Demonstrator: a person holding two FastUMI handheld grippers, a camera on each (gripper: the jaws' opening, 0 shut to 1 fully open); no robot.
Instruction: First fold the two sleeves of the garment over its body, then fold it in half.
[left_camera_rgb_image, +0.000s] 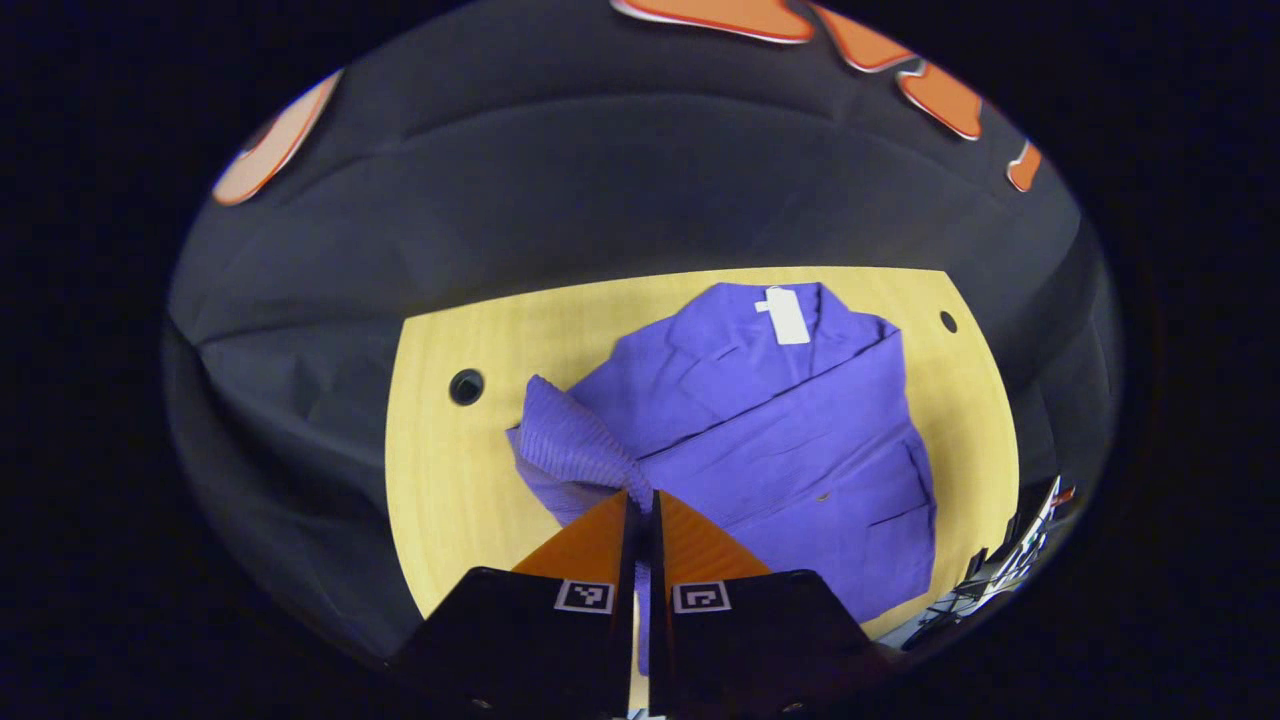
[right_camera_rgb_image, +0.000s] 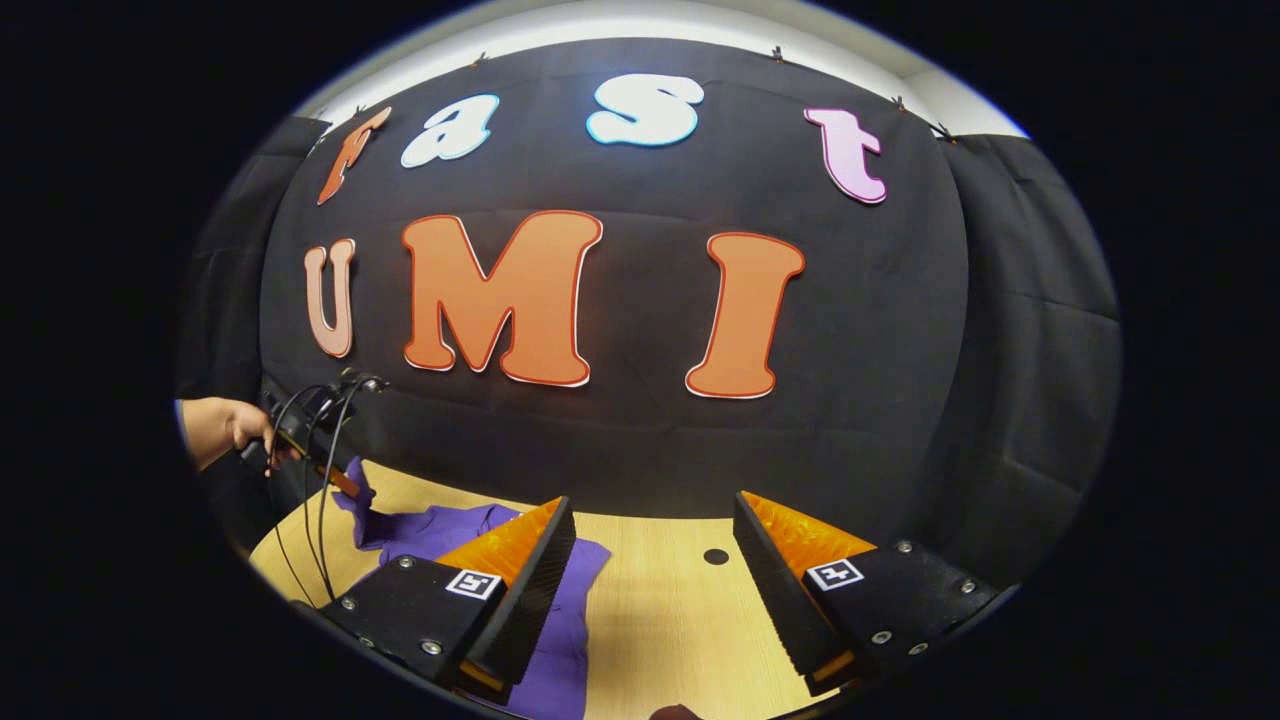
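Purple garment (left_camera_rgb_image: 790, 440) lies on the table (left_camera_rgb_image: 450, 470); soft, light cloth, likely to drape, best gripped at a cuff. Left gripper (left_camera_rgb_image: 640, 505) is clamped on the lifted sleeve (left_camera_rgb_image: 570, 445). The right gripper view shows the right gripper (right_camera_rgb_image: 655, 560) wide, empty, and the hand (right_camera_rgb_image: 225, 428) holding the left gripper.

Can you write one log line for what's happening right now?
left hand-held gripper: shut on sleeve of purple knit garment, lifted | right hand-held gripper: open, empty | light wooden table: garment flat
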